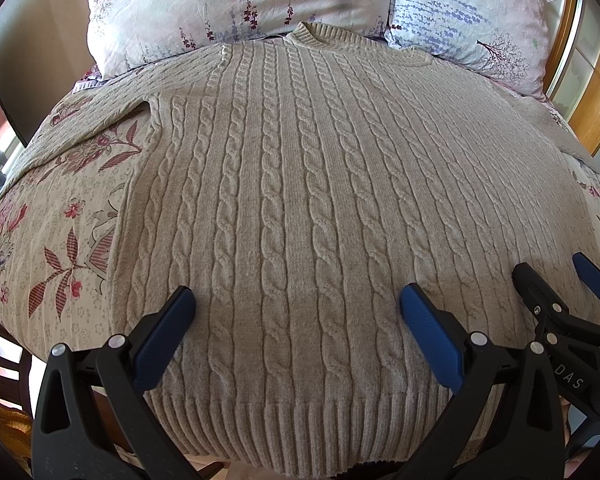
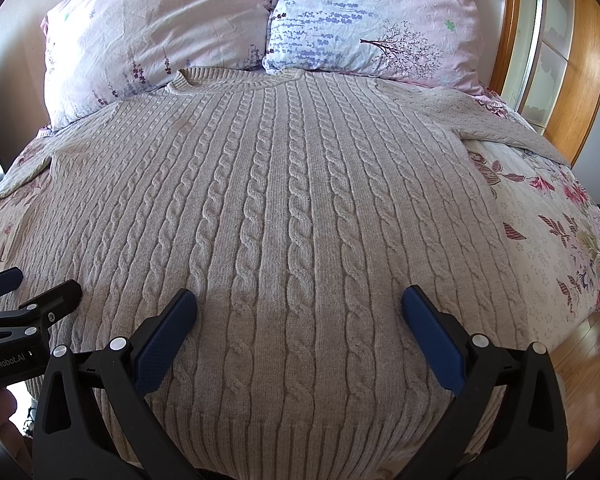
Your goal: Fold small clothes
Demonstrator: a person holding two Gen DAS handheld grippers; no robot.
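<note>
A beige cable-knit sweater (image 1: pixel 300 200) (image 2: pixel 284 216) lies flat on the bed, collar toward the pillows, ribbed hem nearest me. Its sleeves spread out to both sides. My left gripper (image 1: pixel 298 300) hovers open over the lower left part of the sweater, nothing between its blue pads. My right gripper (image 2: pixel 300 302) hovers open over the lower right part, also holding nothing. Each gripper shows in the other's view: the right gripper (image 1: pixel 556 276) at the right edge, the left gripper (image 2: pixel 40 280) at the left edge.
A floral bedspread (image 1: pixel 60 240) (image 2: pixel 548 232) covers the bed under the sweater. Two pillows (image 1: pixel 228 4) (image 2: pixel 360 20) lean at the head. A wooden headboard and wardrobe (image 2: pixel 572 60) stand at the right, with wooden floor (image 2: pixel 588 352) beside the bed.
</note>
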